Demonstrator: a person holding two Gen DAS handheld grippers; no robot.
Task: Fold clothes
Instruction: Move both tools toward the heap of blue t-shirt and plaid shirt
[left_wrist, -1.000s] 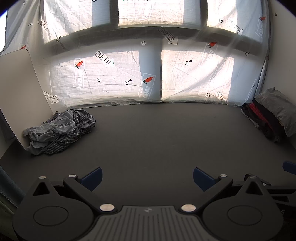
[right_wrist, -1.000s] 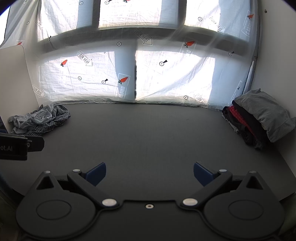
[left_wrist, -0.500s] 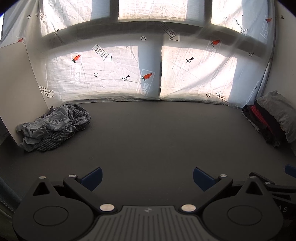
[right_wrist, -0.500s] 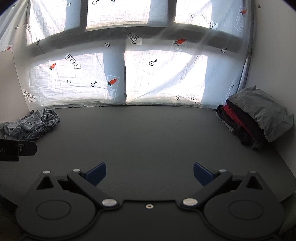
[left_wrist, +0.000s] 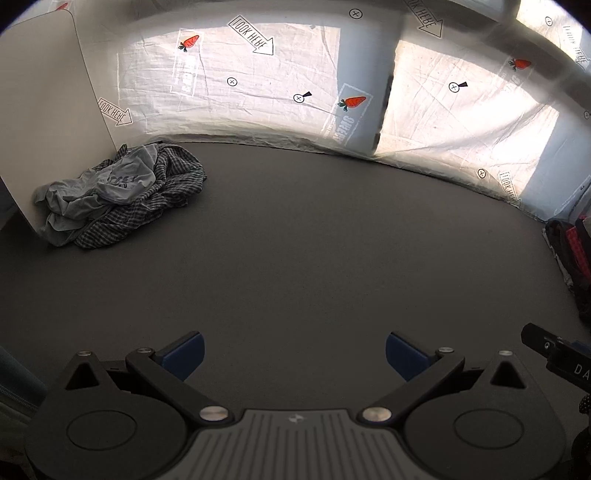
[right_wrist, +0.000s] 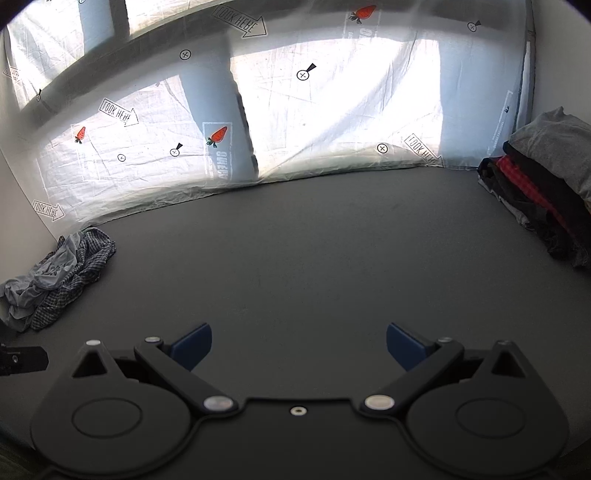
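Note:
A crumpled heap of clothes, a pale grey garment over a dark checked one, lies at the far left of the dark table against a white board. The same heap shows at the left edge of the right wrist view. A stack of folded clothes, grey on top with red and black below, sits at the far right; its edge shows in the left wrist view. My left gripper is open and holds nothing, well short of the heap. My right gripper is open with nothing between its blue pads.
A white sheet printed with carrots and arrows hangs behind the table, lit from behind. A white board stands at the left end. The right gripper's body shows at the lower right of the left wrist view. Bare table spreads between heap and stack.
Both grippers have dipped and come nearer the table. The left one has turned left, so the heap looms larger; the right one has tilted. Both stay open and hold nothing.

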